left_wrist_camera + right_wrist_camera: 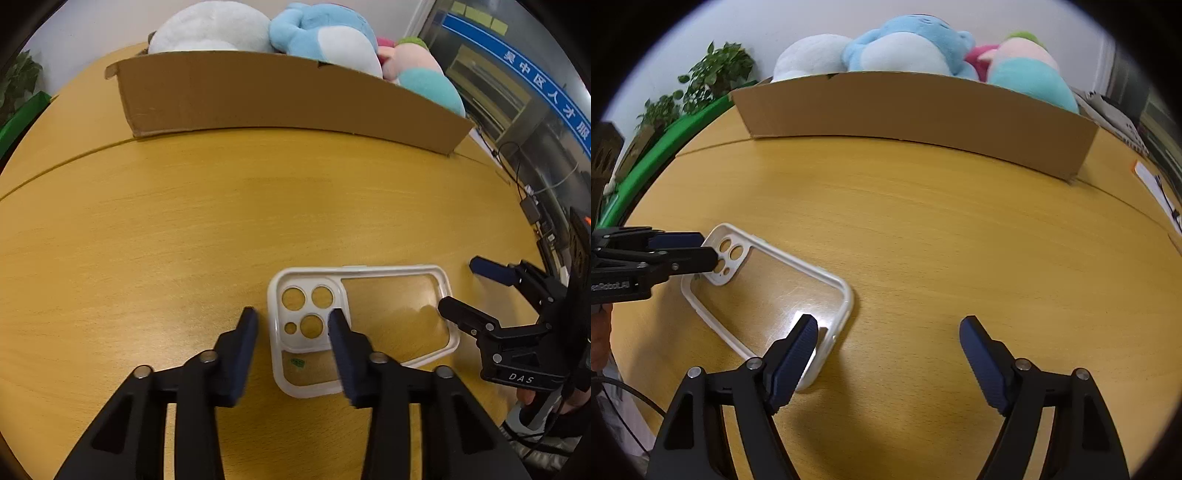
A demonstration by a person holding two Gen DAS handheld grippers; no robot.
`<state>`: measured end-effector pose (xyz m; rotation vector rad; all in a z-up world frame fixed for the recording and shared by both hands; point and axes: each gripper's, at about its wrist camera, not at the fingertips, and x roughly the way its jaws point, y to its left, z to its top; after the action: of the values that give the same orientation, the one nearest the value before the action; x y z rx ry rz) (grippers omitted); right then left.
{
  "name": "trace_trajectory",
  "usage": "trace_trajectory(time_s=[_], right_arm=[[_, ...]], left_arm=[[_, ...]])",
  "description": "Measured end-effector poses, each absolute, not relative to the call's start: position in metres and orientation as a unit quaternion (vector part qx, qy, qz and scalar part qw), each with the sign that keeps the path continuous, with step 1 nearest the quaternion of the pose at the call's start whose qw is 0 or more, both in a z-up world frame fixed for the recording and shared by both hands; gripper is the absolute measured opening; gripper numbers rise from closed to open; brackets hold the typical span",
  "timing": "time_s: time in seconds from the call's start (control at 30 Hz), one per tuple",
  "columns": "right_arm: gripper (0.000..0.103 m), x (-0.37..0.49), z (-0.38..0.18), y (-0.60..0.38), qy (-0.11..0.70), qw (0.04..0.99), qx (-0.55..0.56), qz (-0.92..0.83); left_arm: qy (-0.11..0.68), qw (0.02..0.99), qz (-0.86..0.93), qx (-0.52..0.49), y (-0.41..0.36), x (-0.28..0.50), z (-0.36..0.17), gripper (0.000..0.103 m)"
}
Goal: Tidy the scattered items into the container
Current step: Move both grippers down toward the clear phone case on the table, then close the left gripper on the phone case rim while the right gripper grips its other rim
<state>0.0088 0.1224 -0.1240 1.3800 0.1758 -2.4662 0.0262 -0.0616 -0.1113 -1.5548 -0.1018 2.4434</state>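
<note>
While lying flat on the table (147,221), phone case (364,325): clear back, white rim, 4 lens holes, 6 o'clock of cardboard box (280,96). Left gripper (293,319) and right gripper (888,326) spread, straddling opposite ends, contact unclear.

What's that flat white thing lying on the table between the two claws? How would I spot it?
Start at the cardboard box of plush toys at the far side of the wooden table, then come toward the near edge. Lying flat there is a phone case: a white rim around a clear back, with round camera holes at one end. Nothing else loose lies near it.
</note>
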Motion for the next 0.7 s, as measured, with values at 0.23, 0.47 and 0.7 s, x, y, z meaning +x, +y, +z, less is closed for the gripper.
trace_trajectory(time_s=[0.23,0.47,0.7], right_arm=[[0.066,0.01,-0.123,0.118,0.081,0.161,0.473,-0.863],[0.042,0.01,-0.121,0.12,0.09,0.177,0.467,-0.862],[0.011,-0.013,-0.118,0.125,0.098,0.183,0.457,-0.865]], left_arm=[[-0.026,0.119,0.836,-0.535,-0.054,0.027,-0.113,0.014],[-0.019,0.123,0.833,-0.539,-0.048,0.032,-0.115,0.013],[-0.037,0.13,0.83,-0.541,-0.041,0.031,-0.116,0.018]])
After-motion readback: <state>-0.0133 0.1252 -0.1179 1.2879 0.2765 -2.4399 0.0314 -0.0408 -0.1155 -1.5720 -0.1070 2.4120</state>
